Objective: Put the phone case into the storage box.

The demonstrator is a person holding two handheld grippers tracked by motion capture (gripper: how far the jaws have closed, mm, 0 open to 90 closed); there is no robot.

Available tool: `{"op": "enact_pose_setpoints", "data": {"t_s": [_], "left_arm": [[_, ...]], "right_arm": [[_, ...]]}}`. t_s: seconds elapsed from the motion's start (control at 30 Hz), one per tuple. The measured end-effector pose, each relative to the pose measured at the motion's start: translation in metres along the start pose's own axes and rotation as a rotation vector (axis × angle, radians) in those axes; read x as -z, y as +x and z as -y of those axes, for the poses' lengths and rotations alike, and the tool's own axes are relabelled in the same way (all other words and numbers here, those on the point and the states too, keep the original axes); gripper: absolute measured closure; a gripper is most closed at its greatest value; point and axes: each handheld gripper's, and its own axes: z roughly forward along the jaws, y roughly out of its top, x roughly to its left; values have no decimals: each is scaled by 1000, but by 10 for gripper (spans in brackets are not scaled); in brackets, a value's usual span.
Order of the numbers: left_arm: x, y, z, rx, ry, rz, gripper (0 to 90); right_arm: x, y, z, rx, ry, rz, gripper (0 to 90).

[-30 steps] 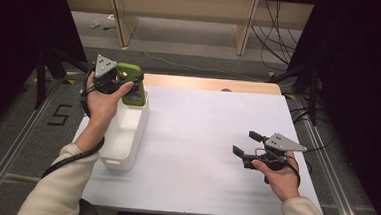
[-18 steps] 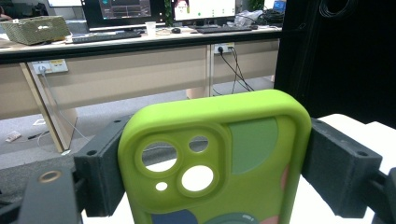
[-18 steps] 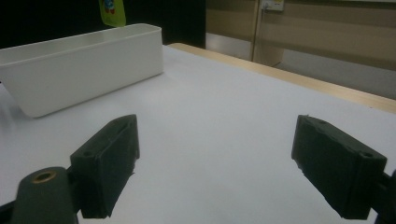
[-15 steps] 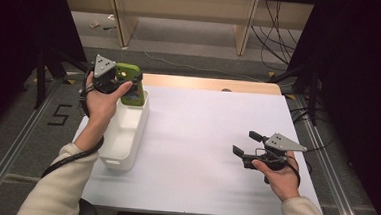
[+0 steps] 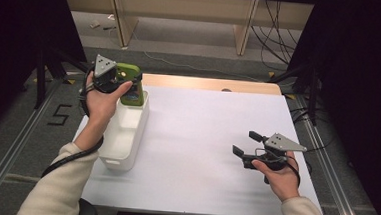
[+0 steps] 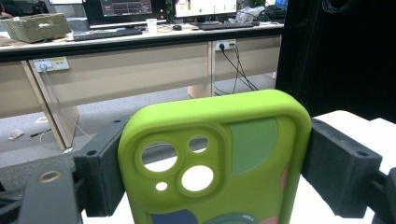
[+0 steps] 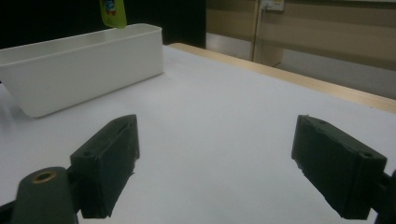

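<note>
Left hand-held gripper (image 5: 122, 86) with phone case (image 5: 131, 85) above white bin (image 5: 127, 133)

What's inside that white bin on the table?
The white bin looks bare where visible. Its far end is hidden by the green phone case, held above it in the left tool, and the hand.

Overhead light falls evenly on the white table (image 5: 212, 134); surroundings are dark. Soft shadow lies beside the bin (image 5: 124, 136). High view is sharp. Both gripper views are grainy, near jaws soft; the case (image 6: 219, 158) is evenly lit.
</note>
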Motion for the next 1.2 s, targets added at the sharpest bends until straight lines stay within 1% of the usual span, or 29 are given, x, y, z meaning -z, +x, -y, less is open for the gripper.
{"op": "enact_pose_setpoints", "data": {"t_s": [0.3,0.77,1.0,1.2], "left_arm": [[-3,3,2,-3,12,-5,167],[-9,3,0,-2,16,0,166],[-10,5,-1,-3,15,-1,166],[-13,6,0,-2,24,0,166]], "right_arm": [[-1,0,0,-1,-2,-2,162],[0,0,0,-2,0,0,162],[-1,0,0,-5,-4,-3,162],[-1,0,1,-4,-3,-4,162]]}}
